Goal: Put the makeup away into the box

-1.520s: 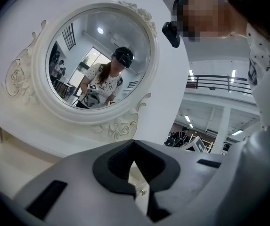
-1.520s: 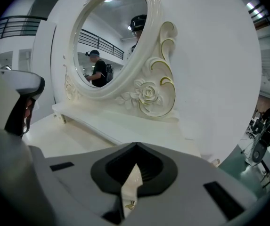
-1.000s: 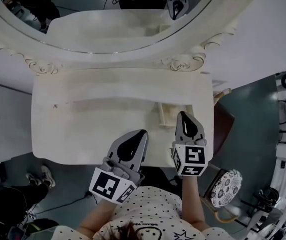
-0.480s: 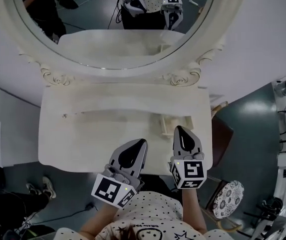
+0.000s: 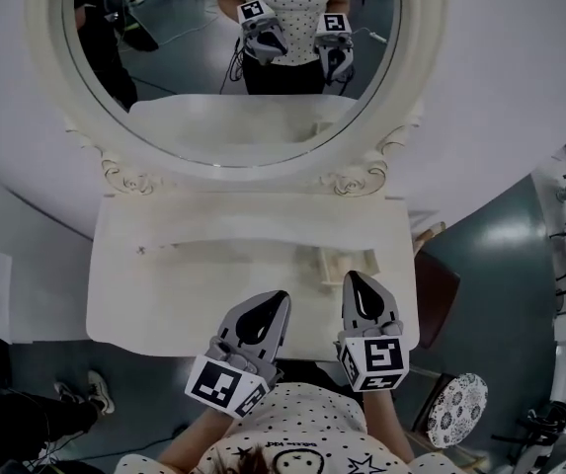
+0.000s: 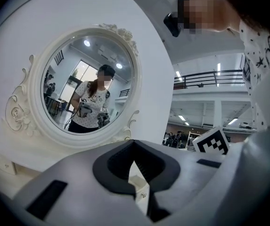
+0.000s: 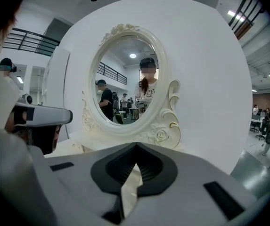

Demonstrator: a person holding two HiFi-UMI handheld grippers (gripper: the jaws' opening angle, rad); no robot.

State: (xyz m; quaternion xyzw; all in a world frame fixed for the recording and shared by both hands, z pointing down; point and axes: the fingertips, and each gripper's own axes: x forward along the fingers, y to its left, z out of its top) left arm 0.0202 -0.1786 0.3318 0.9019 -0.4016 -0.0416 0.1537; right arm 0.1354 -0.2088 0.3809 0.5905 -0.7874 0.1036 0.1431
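Both claws are pressed together with nothing in them. The left gripper [image 5: 271, 304] and right gripper [image 5: 360, 289] hover at the table's [image 5: 213, 265] 6 o'clock edge, just parked I'd guess. The box [image 5: 345, 263] sits at the right one's 12 o'clock (easy reach). Can't spot any loose makeup, so it's probably already inside.

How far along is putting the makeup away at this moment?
Done: no loose makeup is evident on the dressing table; only a small cream box stands at its right, contents unclear. In hand: nothing, left gripper and right gripper both shut and empty. Left: nothing visible to store.
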